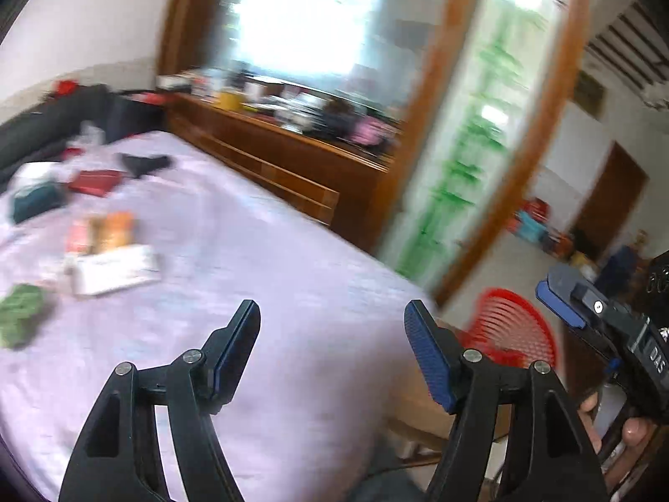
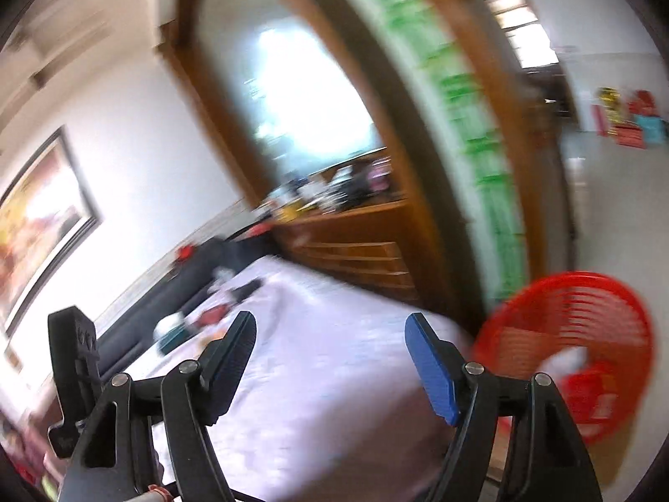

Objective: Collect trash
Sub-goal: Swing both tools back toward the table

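Both views are motion-blurred. My left gripper [image 1: 332, 313] is open and empty above a bed with a lilac sheet [image 1: 259, 293]. Trash lies on the bed's left part: a white box [image 1: 115, 270], orange and red packets [image 1: 102, 232], a green wad [image 1: 21, 313], a red box [image 1: 94, 182], a teal item [image 1: 35, 203] and a black item [image 1: 144, 163]. My right gripper [image 2: 330, 326] is open and empty over the bed [image 2: 313, 376]. It also shows in the left wrist view [image 1: 562, 301]. A red mesh basket [image 2: 568, 355] at the bed's right holds red and white items; it also shows in the left wrist view [image 1: 514, 326].
A wooden dresser [image 1: 284, 159] cluttered with small things stands beyond the bed under a bright window. A wooden door frame with a green-patterned panel [image 1: 472, 146] is to the right. A dark headboard [image 2: 167, 293] and a framed picture [image 2: 37, 226] are on the left wall.
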The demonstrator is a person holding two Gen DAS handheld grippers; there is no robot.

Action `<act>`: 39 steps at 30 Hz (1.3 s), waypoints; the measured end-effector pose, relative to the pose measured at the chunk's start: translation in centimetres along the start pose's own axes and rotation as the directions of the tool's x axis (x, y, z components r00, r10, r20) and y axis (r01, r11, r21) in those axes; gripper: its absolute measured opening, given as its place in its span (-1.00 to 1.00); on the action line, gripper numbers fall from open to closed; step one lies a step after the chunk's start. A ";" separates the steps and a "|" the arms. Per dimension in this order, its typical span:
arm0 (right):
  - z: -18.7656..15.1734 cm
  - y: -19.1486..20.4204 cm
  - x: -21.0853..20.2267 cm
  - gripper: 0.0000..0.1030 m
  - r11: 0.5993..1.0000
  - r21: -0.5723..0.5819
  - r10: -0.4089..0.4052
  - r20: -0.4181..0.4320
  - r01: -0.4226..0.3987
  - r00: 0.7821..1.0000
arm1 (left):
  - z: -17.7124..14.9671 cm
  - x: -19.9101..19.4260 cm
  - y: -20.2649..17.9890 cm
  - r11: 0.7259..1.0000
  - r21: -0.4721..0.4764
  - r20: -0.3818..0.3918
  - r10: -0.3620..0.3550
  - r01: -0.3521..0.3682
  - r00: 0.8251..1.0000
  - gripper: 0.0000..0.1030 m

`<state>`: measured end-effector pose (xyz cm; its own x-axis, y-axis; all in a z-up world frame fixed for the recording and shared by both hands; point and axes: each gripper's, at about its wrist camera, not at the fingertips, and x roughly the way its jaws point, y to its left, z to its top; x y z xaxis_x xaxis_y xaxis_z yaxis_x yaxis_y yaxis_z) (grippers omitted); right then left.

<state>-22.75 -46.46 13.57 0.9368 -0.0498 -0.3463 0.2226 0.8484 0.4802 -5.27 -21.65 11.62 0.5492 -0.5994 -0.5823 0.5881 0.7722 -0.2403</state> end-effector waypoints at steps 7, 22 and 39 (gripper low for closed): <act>-2.4 9.0 9.2 0.53 0.975 -0.060 0.204 -0.163 -0.216 0.965 | 0.2 -4.2 10.1 0.976 -0.089 0.023 0.202 -0.200 0.979 0.36; -7.2 16.8 25.0 0.52 0.946 0.007 0.296 -0.422 -0.323 0.857 | 0.1 -3.7 25.6 0.889 -0.237 -0.092 0.381 -0.392 0.920 0.36; -11.0 17.5 41.4 0.52 0.967 0.008 0.206 -0.618 -0.256 0.759 | -2.3 -0.9 32.8 0.821 -0.375 -0.145 0.408 -0.432 0.901 0.36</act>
<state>17.02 -27.85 -1.20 0.5896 0.4625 -0.6622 -0.0222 0.8288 0.5591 12.15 4.71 2.42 0.6490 -0.1948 -0.7354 0.0231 0.9712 -0.2369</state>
